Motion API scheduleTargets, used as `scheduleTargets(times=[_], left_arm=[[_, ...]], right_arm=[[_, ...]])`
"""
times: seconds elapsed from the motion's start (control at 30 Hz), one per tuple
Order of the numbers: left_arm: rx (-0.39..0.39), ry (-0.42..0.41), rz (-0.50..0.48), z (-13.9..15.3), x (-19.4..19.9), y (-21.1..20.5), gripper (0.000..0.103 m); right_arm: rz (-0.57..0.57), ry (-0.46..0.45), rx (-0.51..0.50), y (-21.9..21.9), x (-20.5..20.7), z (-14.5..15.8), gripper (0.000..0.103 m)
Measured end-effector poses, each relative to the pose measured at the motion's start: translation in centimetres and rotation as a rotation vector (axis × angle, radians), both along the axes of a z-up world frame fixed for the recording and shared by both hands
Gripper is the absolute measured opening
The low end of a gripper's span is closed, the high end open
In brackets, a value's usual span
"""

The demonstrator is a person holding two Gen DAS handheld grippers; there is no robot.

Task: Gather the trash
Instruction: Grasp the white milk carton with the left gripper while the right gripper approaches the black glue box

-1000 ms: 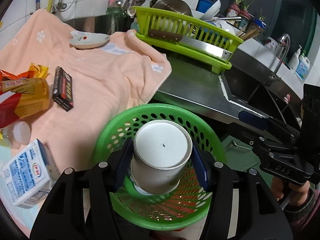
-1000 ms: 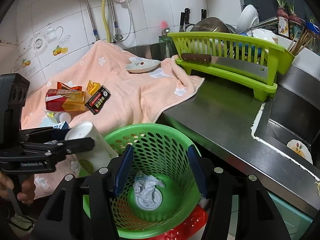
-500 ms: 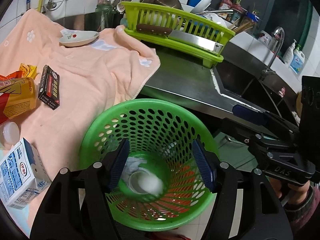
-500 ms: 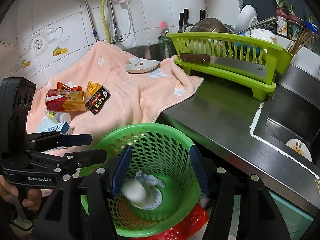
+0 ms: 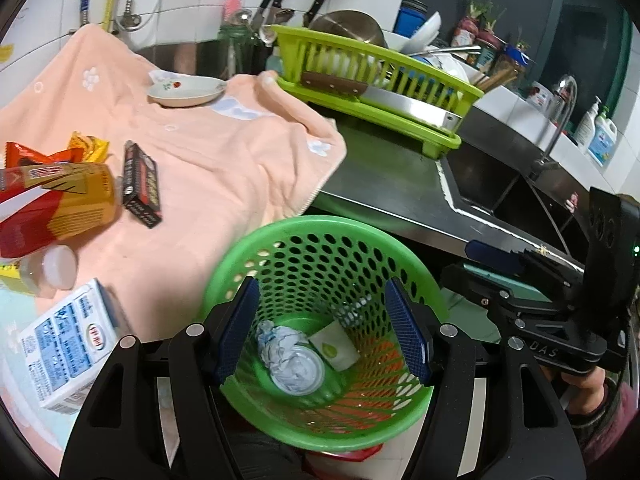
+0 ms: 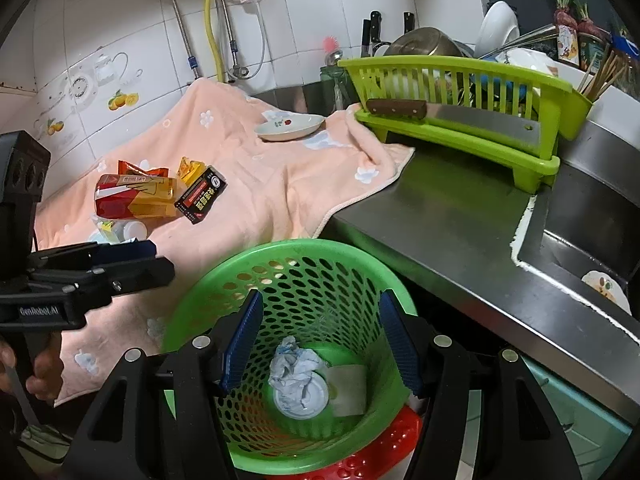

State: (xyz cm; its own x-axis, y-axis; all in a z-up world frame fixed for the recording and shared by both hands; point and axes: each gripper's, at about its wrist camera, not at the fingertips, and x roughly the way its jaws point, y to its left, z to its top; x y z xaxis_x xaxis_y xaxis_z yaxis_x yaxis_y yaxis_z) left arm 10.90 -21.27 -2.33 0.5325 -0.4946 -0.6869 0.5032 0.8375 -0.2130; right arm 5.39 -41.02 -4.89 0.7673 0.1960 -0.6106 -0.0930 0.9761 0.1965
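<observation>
1. The left gripper (image 5: 322,330), clamped on a white cup a second ago, now stands open and empty over the green basket (image 5: 280,236).
2. The cup (image 5: 298,368) lies at the basket's bottom, beside crumpled paper (image 5: 276,342).
3. The right gripper (image 6: 320,344) is open, empty.
4. A milk carton (image 5: 70,344) waits at nine o'clock.

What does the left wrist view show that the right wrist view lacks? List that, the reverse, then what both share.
Left wrist only: the tap and soap bottles beyond the sink.
Right wrist only: the wall tiles with teapot and fruit pictures.
Both: the green basket holding crumpled paper, the black box and the dish on the peach towel, and the dish rack with the cleaver.
</observation>
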Motion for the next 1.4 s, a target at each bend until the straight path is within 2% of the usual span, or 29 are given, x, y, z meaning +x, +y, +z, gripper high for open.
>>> scheduleTargets(times=[0.37, 0.53, 0.73, 0.9, 1.0, 1.2, 1.4], left_arm=[[0.052, -0.029, 0.048, -0.2, -0.4, 2.8, 0.065], [0.069, -0.056, 0.091, 0.3, -0.6, 5.5, 0.065], [0.103, -0.088, 0.164, 0.7, -0.8, 9.8, 0.074], [0.154, -0.096, 0.184, 0.5, -0.1, 13.2, 0.079], [0.167, -0.086, 0.163, 0.1, 0.4, 14.4, 0.082], [0.202, -0.073, 0.041, -1.2, 1.6, 15.1, 0.087], [0.268, -0.114, -0.064, -2.1, 2.4, 14.6, 0.092]], right_arm=[[0.04, 0.013, -0.002, 1.5, 0.7, -0.4, 0.058], [0.07, 0.012, -0.011, 2.6, 1.5, -0.1, 0.058], [0.124, 0.007, -0.015, 4.4, 2.6, 0.5, 0.058], [0.173, 0.013, -0.015, 6.2, 3.9, 1.0, 0.059], [0.206, 0.016, -0.015, 7.4, 4.9, 1.3, 0.061], [0.256, 0.028, -0.021, 9.5, 7.3, 1.8, 0.063], [0.286, 0.039, -0.041, 11.4, 9.7, 2.3, 0.064]])
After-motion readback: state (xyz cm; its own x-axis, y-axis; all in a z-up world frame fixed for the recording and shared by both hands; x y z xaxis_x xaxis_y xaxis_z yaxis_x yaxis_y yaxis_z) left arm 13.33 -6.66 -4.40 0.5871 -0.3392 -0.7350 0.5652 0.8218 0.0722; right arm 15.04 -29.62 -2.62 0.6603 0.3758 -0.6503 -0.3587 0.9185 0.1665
